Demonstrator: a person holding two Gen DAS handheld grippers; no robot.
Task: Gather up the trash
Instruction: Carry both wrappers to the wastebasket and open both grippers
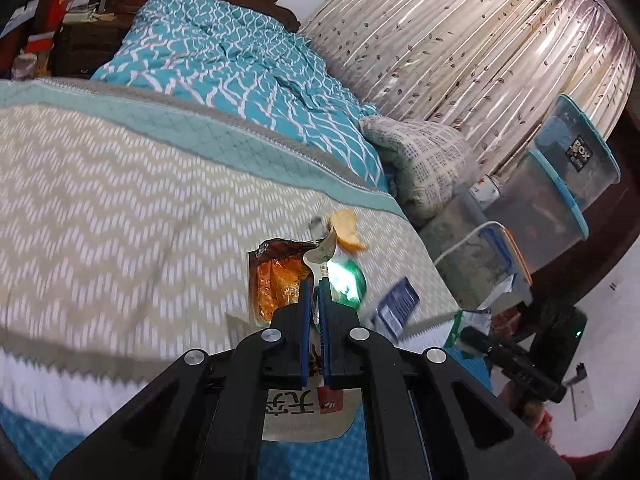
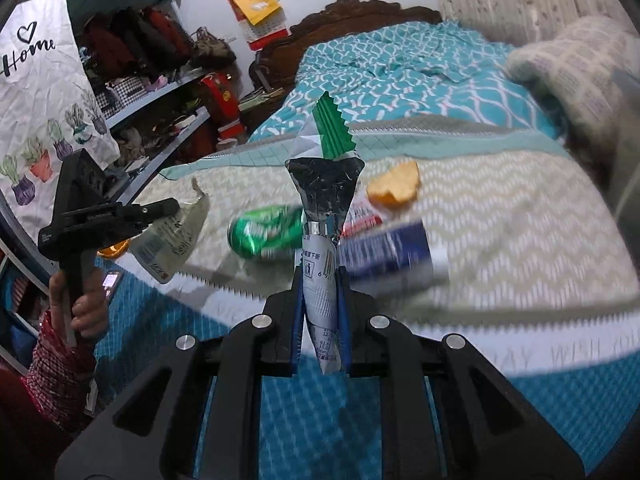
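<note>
The left claw [image 1: 316, 286] is clenching an orange-and-silver foil snack wrapper [image 1: 276, 280] and holding it just above the bed's chevron-patterned beige quilt [image 1: 120, 200]. Further right, the right claw [image 2: 320, 280] is gripping a white-and-silver crumpled pouch with a green serrated top [image 2: 324, 200], lifted clear of the quilt. Judgement: both claws are carrying trash; each grip should be keeping firm pressure on its thin film so nothing slips while moving toward a bin, which is not in view. Count of loose trash lying on the quilt, left to right: one crushed green drink can [image 2: 266, 232], one blue-and-white flat packet [image 2: 394, 252], one yellow-orange peel piece [image 2: 394, 190]; plus two wrappers held.
</note>
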